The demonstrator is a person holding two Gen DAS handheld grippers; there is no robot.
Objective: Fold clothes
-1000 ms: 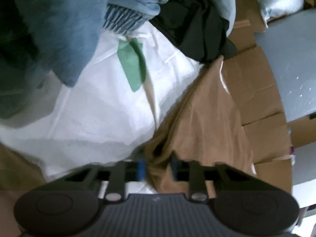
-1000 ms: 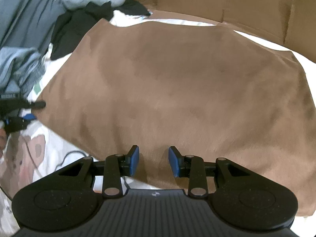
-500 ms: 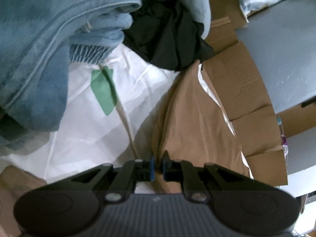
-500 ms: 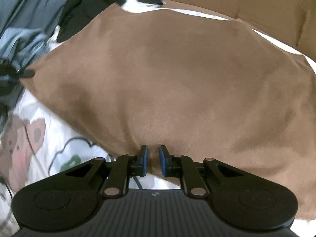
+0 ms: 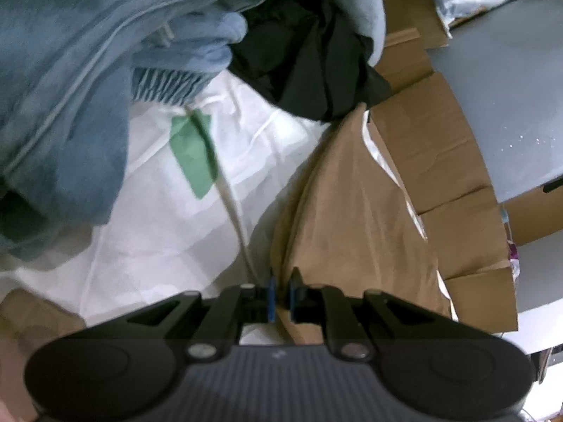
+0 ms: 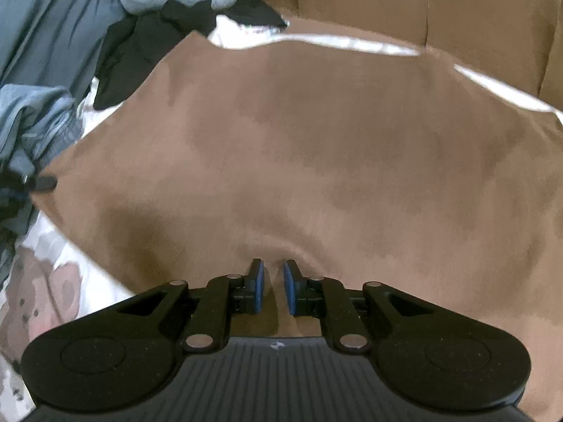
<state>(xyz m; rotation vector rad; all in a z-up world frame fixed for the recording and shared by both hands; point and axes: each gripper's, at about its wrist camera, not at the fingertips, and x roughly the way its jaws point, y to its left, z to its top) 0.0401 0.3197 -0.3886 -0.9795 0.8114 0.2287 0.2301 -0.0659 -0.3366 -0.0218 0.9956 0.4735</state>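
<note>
Soft, light brown cloth: L gripper pinches its left corner, R gripper its near edge; hold by hems.

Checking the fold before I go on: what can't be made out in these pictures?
- Left wrist view: near edge of the brown garment, hidden behind the left gripper.
- Right wrist view: its near hem, hidden behind the right gripper; the garment type is unclear.
- Blue clothes: blurred, cut off.

wrist views — close, sharing brown cloth
</note>
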